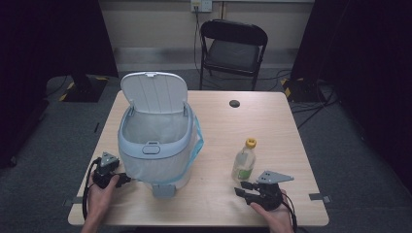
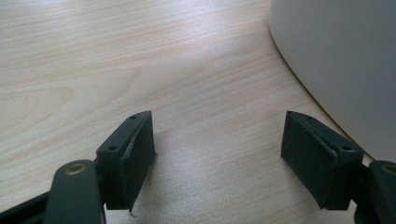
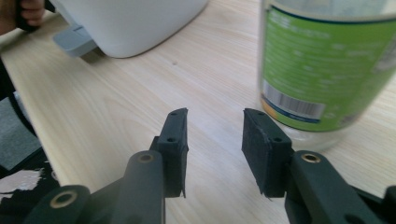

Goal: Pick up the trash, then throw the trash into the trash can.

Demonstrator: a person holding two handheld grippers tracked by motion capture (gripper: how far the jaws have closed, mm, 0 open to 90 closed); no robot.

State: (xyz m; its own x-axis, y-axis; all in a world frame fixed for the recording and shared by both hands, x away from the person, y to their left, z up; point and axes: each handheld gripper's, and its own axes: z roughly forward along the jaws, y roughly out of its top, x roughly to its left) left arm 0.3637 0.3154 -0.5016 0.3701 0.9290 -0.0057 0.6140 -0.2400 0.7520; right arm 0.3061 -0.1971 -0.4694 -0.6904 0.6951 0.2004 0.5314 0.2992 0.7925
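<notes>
Bottle, yellow-capped with a green label, stands upright on the table, right of the open pedal bin. Right gripper sits just beside it, jaws narrowly apart, gripping nothing. Left gripper rests beside the bin, jaws wide, empty.

Table: pale wood-grain top, smooth, faint sheen; bin: smooth white plastic with a soft gloss, grey plastic pedal and latch, ribbed lid standing open; liner: thin, pale blue, translucent film; bottle: clear glossy plastic, yellow cap, glossy green printed label; left gripper and right gripper: matt black plastic jaws, dull rubbery pads, brass-coloured rivets; chair: black, matt padded seat.
</notes>
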